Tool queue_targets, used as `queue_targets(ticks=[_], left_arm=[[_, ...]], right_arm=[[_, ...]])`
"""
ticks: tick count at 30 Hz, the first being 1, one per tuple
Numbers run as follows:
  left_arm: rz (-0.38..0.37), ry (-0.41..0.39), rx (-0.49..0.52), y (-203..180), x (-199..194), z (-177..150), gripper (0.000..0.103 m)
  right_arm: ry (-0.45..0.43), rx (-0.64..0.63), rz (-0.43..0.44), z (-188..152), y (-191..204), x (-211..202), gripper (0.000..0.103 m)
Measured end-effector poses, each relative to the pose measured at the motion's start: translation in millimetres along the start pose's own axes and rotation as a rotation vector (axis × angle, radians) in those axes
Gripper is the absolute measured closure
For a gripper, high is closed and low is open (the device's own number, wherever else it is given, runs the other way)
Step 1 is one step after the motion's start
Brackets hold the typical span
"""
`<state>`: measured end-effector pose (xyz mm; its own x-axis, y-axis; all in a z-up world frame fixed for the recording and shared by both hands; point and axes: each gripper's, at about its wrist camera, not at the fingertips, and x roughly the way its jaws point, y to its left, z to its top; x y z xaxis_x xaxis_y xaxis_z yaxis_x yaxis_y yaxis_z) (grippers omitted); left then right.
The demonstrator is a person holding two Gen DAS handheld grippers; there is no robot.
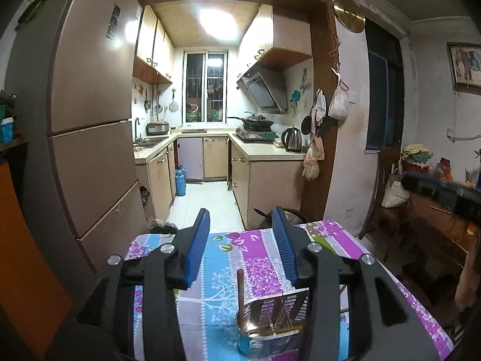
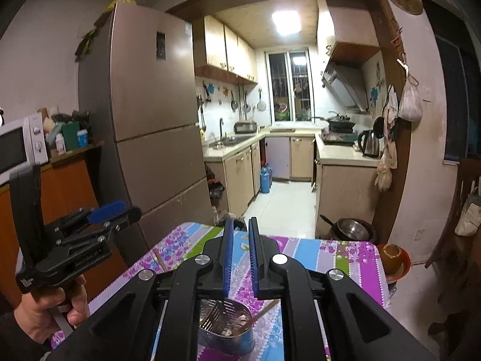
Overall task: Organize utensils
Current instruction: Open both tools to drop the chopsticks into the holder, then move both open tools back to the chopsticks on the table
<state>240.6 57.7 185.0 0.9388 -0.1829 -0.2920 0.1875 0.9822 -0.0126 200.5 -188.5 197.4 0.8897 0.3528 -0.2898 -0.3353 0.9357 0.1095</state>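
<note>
Both tongs hover empty over the metal holder, low centre: left tongs parted, right tongs nearly closed; next, fetch the chopstick lying on the counter.

Left black two-finger gripper with blue ribbed pads held forward and tipped slightly down, jaws apart with a clear gap, nothing between the blue pads. Seen from the right wrist as well, at far left, gripped from below by a bare hand wrapped round the handle, dark sleeve at the wrist. Right black two-finger gripper with blue ribbed pads likewise pointed forward and slightly down, jaws drawn almost together, only a narrow slit left between the pads, nothing clamped. Both grippers side by side, left one well apart from the right.
</note>
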Motion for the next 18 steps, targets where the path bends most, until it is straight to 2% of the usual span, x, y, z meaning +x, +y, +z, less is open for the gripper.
queue_targets(ticks=[3,5,8,12,14,16,18], left_arm=[[-0.008,-0.016,0.032,-2.1,-37.5,-21.9,0.056],[-0.018,-0.033,0.079,-5.5,-70.9,-47.6,0.055],[-0.055,-0.036,0.142,-9.4,-125.3,-107.4,0.055],[-0.098,0.066,0.166,-11.1,-170.9,-204.3,0.055],[-0.107,0.136,0.175,-13.2,-179.3,-250.5,0.055],[-0.134,0.186,0.132,-8.9,-180.7,-276.4,0.055],[-0.123,0.201,0.12,-8.2,-181.2,-298.0,0.055]], right_arm=[[-0.063,0.002,0.021,-4.7,-3.5,-37.3,0.091],[-0.109,-0.026,0.025,-21.1,-0.7,-73.6,0.084],[-0.153,-0.074,0.019,-60.5,6.5,-120.0,0.076],[-0.17,-0.103,-0.01,-145.2,18.0,-173.0,0.075],[-0.129,-0.091,-0.025,-202.5,26.8,-190.5,0.075],[-0.08,-0.072,-0.05,-251.5,35.6,-199.7,0.075],[-0.008,-0.011,-0.047,-293.9,42.0,-203.6,0.075]])
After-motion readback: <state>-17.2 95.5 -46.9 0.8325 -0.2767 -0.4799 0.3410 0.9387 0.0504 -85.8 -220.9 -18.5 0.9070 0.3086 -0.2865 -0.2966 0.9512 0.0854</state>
